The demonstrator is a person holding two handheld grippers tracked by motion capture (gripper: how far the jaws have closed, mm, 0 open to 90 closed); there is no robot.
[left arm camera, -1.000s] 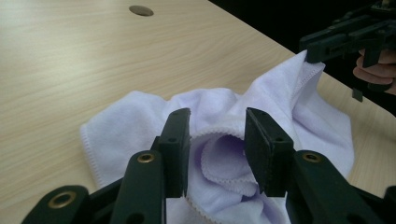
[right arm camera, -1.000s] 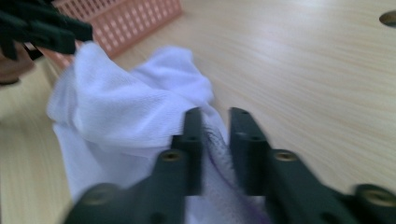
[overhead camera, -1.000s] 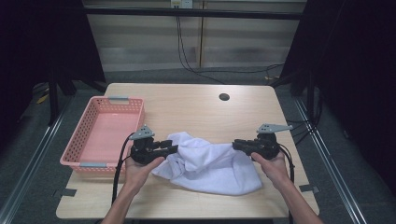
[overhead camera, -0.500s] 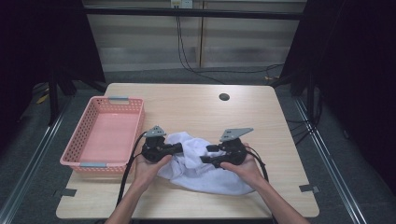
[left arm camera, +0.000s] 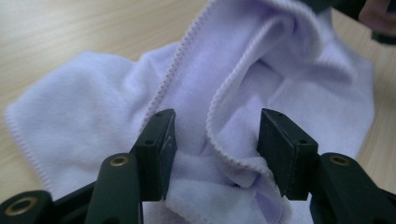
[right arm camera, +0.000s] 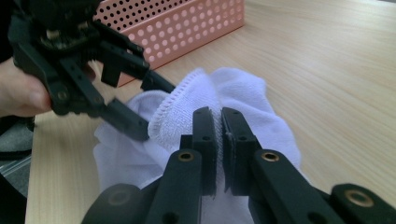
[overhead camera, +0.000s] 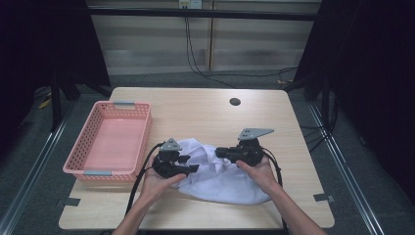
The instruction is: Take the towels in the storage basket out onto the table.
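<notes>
A crumpled pale lilac towel (overhead camera: pixel 220 178) lies on the wooden table (overhead camera: pixel 195 112) near its front edge. My left gripper (overhead camera: pixel 193 165) sits at the towel's left side. In the left gripper view its jaws (left arm camera: pixel 215 130) stand apart around a hemmed fold of the towel (left arm camera: pixel 261 70) and have just been opening. My right gripper (overhead camera: pixel 219 152) is at the towel's upper middle. In the right gripper view its jaws (right arm camera: pixel 218 116) have just been closing and are pinched on a raised ridge of the towel (right arm camera: pixel 243 93), with the left gripper (right arm camera: pixel 149 105) close by.
A pink perforated basket (overhead camera: pixel 80 144) stands at the left of the table, its wall (right arm camera: pixel 187 28) just beyond the left gripper. A small dark hole (overhead camera: pixel 235 102) marks the table's far side. Bare wood lies to the right and behind the towel.
Both grippers have moved inward toward each other from the towel's two ends. The towel has bunched up between them. The right jaws have shut on a fold; the left jaws have spread.
</notes>
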